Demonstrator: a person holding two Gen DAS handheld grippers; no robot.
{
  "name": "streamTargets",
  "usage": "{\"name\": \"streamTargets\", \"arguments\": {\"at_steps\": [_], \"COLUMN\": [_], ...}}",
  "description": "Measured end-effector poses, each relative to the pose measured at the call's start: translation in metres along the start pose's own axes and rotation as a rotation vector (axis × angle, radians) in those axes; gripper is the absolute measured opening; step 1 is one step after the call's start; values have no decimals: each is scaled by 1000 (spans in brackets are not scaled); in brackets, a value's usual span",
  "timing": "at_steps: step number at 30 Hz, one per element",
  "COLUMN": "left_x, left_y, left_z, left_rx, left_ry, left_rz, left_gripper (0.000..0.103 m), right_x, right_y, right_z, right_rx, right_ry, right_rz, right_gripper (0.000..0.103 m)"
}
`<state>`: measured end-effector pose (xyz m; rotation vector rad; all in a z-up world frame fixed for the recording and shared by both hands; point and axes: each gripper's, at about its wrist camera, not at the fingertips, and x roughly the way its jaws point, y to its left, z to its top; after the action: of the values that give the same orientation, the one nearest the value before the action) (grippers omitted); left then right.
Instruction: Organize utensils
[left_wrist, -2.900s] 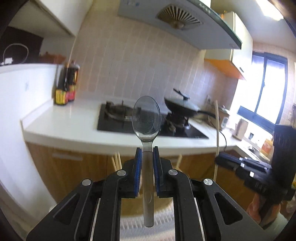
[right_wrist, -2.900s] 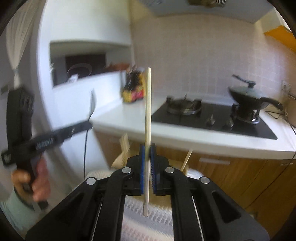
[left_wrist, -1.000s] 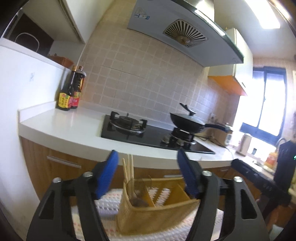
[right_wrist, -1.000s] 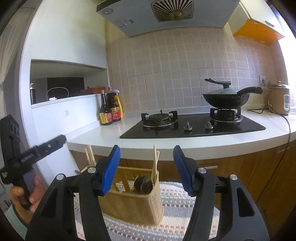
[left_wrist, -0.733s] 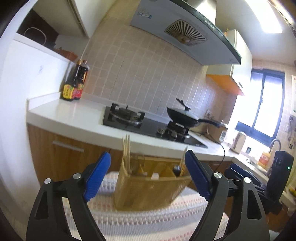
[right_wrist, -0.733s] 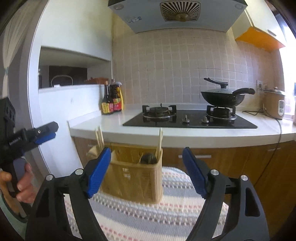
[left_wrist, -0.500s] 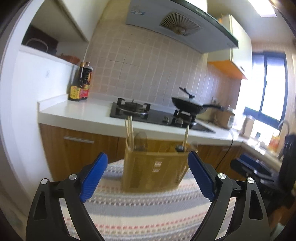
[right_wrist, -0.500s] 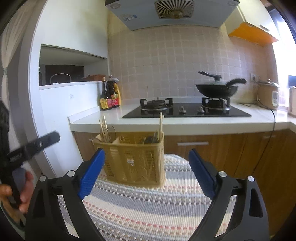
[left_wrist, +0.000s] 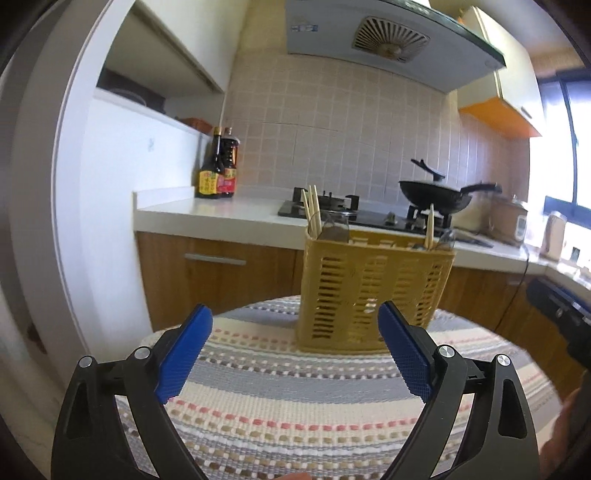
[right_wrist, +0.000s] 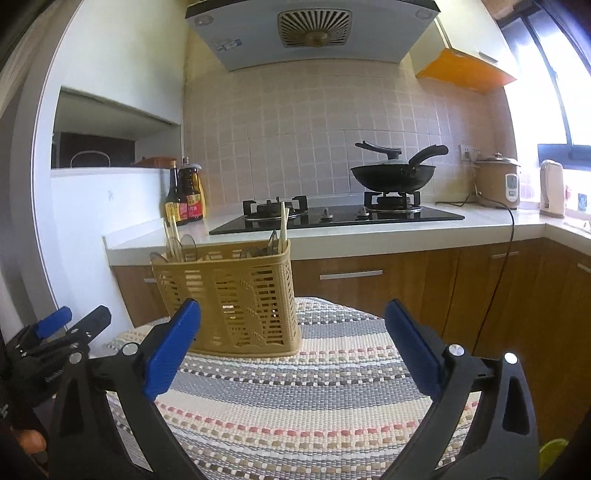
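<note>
A yellow slotted utensil basket (left_wrist: 373, 291) (right_wrist: 232, 299) stands upright on a striped woven mat (left_wrist: 295, 402) (right_wrist: 295, 398). Wooden chopsticks (left_wrist: 312, 214) (right_wrist: 172, 238) and a spoon (left_wrist: 336, 230) stick up from its left compartment. A single chopstick (left_wrist: 429, 229) (right_wrist: 283, 225) and another spoon stand in its right compartment. My left gripper (left_wrist: 293, 350) is open and empty, low over the mat in front of the basket. My right gripper (right_wrist: 291, 350) is open and empty, also in front of the basket. The left gripper shows at the left edge of the right wrist view (right_wrist: 70, 325).
Behind the mat runs a white kitchen counter (right_wrist: 369, 229) with wooden cabinets below. On it are a gas hob (right_wrist: 332, 214), a black wok (right_wrist: 391, 173), sauce bottles (right_wrist: 184, 195), a rice cooker (right_wrist: 498, 181) and a kettle (right_wrist: 552, 186).
The spoon and the chopstick that my grippers held went into the basket. Both grippers opened, pulled back from the basket and dropped low over the mat.
</note>
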<state>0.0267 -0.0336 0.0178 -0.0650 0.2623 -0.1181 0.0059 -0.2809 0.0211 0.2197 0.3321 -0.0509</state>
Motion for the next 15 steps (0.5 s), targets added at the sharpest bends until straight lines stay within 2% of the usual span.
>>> {"name": "streamTargets", "arguments": {"at_steps": [3, 6, 11, 15], "left_x": [3, 8, 8, 13], "left_y": [-5, -5, -6, -5], "left_z": [-4, -7, -10, -12], "left_rx": [44, 45, 77, 84], "left_ry": [1, 24, 10, 40], "left_rz": [19, 29, 69, 74], "left_gripper": [90, 91, 92, 93], "right_x": [3, 6, 11, 12], "right_y": [2, 4, 9, 13], "right_z": [-4, -7, -11, -12], "right_rx": [-27, -48, -79, -101], "right_ry": [12, 24, 44, 43], "right_rz": [-6, -13, -9, -16], "right_gripper": [95, 95, 95, 95]}}
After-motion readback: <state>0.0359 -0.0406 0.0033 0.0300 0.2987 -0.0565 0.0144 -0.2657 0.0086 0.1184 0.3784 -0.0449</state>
